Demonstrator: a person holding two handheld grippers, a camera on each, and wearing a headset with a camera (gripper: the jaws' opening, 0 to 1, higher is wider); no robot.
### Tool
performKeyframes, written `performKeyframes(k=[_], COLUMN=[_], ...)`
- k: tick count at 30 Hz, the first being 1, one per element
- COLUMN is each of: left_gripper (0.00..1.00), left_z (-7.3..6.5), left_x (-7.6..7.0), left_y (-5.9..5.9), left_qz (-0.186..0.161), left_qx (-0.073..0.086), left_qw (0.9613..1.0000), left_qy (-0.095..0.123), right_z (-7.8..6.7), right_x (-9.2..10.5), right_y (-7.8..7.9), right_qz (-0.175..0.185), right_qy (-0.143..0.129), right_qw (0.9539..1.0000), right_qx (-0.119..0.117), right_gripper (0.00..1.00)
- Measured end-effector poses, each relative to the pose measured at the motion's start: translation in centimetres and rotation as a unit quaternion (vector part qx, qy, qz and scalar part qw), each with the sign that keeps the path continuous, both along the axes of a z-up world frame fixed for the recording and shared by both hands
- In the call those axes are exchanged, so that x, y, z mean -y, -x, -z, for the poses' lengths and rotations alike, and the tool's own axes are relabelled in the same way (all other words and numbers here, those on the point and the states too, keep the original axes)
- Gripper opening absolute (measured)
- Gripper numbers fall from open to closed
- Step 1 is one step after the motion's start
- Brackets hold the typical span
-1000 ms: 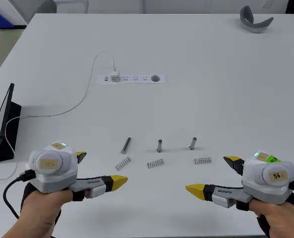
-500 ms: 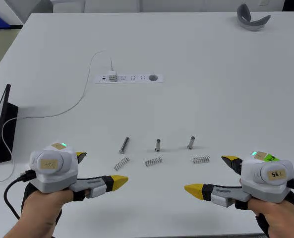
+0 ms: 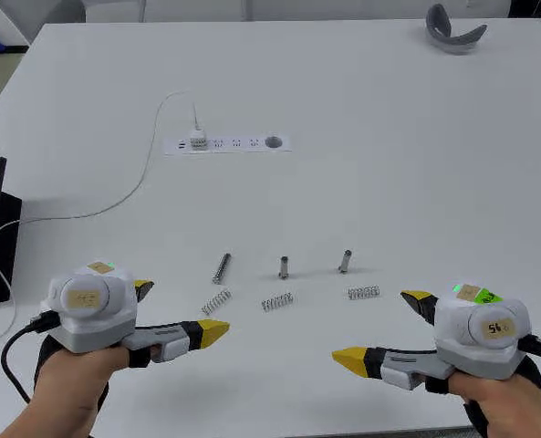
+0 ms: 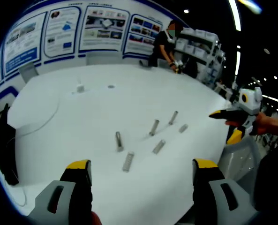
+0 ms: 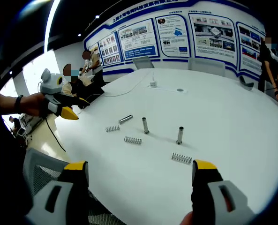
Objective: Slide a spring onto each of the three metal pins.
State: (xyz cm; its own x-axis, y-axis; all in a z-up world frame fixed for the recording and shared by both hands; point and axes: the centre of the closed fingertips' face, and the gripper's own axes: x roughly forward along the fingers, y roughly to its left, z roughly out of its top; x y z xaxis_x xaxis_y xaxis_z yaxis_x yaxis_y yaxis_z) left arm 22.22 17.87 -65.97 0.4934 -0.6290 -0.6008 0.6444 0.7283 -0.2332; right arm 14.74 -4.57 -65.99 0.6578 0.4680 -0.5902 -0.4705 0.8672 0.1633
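Mid-frame the left pin [image 3: 222, 267] lies flat, its axis running up-right, the middle pin [image 3: 284, 266] and right pin [image 3: 345, 262] stand upright, three springs [image 3: 276, 301] lie crosswise beneath, and the left gripper [image 3: 179, 308] and right gripper [image 3: 380, 328] gape wide, empty.

On the table [image 3: 389, 164], three pins stand in a left-to-right row: left pin [image 3: 222, 267] lying flat, middle pin [image 3: 284, 266] and right pin [image 3: 345, 262] upright. One spring lies just in front of each: left spring [image 3: 216, 301], middle spring [image 3: 276, 301], right spring [image 3: 363, 292]. Power strip [image 3: 226, 143] sits well behind the row, towards the left. Left gripper [image 3: 180, 308] and right gripper [image 3: 377, 327] flank the springs at the near edge.
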Motion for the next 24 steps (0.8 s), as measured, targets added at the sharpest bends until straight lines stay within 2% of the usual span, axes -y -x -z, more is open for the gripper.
performKeyframes(k=[12, 24], left_gripper=[0.89, 0.86], left_z=[1.5, 2.3], left_x=[0.5, 2.4], left_y=[-1.7, -3.7], left_qz=[0.006, 0.020], left_qx=[-0.014, -0.024], left_qw=[0.9998, 0.9995], left_qy=[-0.010, -0.011], right_z=[0.3, 0.0], right_x=[0.0, 0.2], right_y=[0.8, 1.4], right_qz=[0.009, 0.013], right_qy=[-0.005, -0.007], right_qw=[0.9999, 0.9998], right_qx=[-0.009, -0.011], right_gripper=[0.93, 0.91])
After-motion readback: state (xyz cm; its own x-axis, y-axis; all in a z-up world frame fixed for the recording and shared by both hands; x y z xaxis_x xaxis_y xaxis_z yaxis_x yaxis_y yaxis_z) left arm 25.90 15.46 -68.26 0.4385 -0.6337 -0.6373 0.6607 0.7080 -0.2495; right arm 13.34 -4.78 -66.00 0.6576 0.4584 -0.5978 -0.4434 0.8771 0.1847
